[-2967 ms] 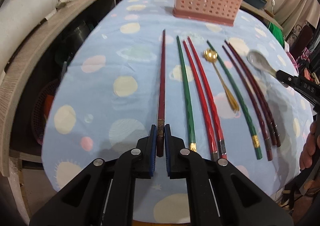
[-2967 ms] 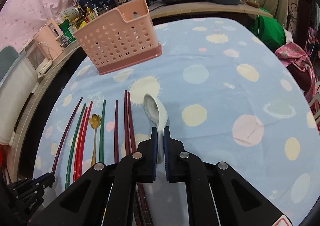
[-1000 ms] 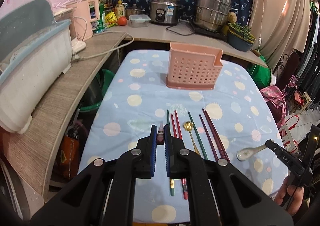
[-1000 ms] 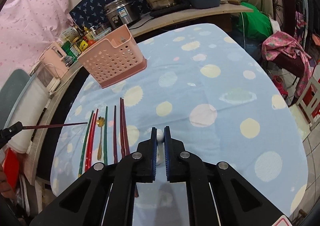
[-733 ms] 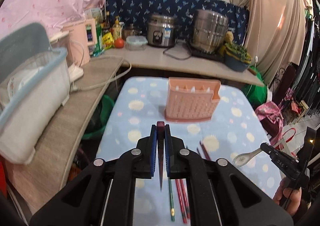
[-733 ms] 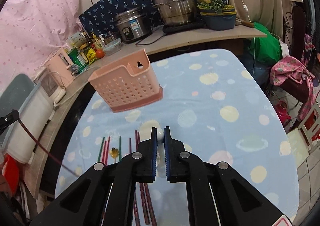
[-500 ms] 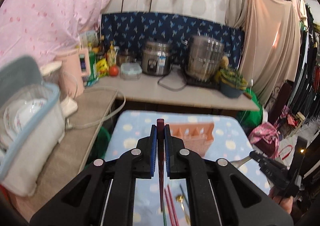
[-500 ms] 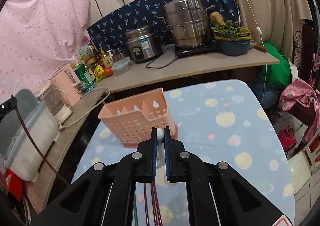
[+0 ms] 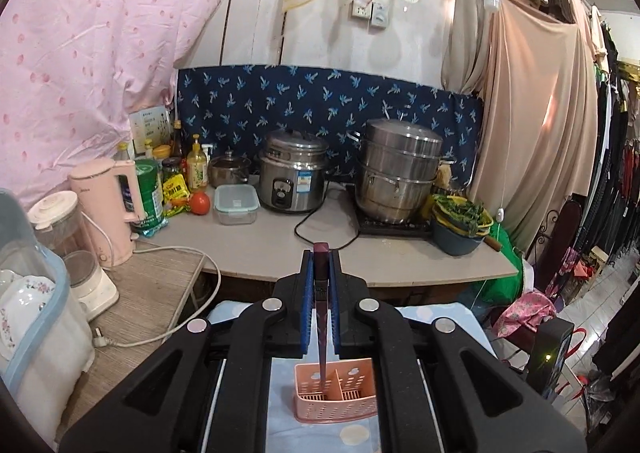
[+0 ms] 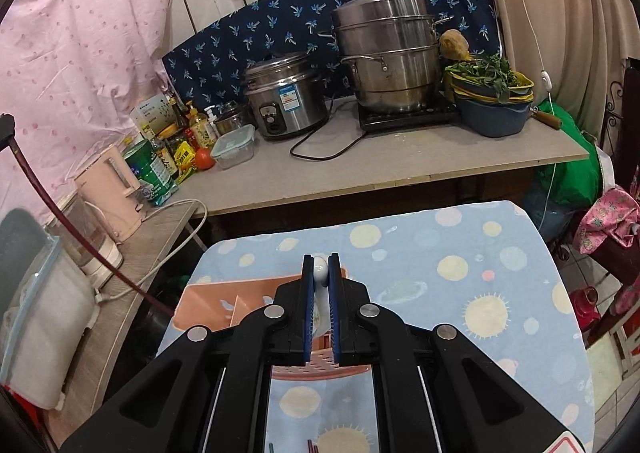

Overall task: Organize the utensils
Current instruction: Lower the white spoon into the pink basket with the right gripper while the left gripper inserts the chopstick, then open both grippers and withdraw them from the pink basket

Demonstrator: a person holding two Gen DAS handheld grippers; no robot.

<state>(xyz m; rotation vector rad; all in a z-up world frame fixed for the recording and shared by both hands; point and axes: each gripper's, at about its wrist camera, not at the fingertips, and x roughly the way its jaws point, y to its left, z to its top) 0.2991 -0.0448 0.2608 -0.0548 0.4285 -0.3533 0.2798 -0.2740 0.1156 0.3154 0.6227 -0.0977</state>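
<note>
My left gripper (image 9: 320, 265) is shut on the top end of a dark red chopstick (image 9: 321, 333). The chopstick hangs tip-down, its point at the left compartment of the pink slotted basket (image 9: 336, 393) far below. In the right wrist view the same chopstick (image 10: 60, 221) arcs in from the left edge down to the basket's (image 10: 208, 309) left side. My right gripper (image 10: 320, 265) is shut on the handle of a white ceramic spoon (image 10: 319, 269). The spoon's bowl hangs below between the fingers, over the basket. The fingers hide most of the basket's middle.
The basket stands on a table with a blue spotted cloth (image 10: 480, 273). Ends of other chopsticks (image 10: 310, 447) peek in at the bottom. Behind the table a counter (image 10: 400, 161) carries a rice cooker, a steamer pot and a pink kettle. A dish bin (image 9: 24, 317) sits on the left.
Both grippers have risen and moved over toward the basket. The chopstick swung from level to hanging tip-down at the basket, and the spoon now hangs over the basket.
</note>
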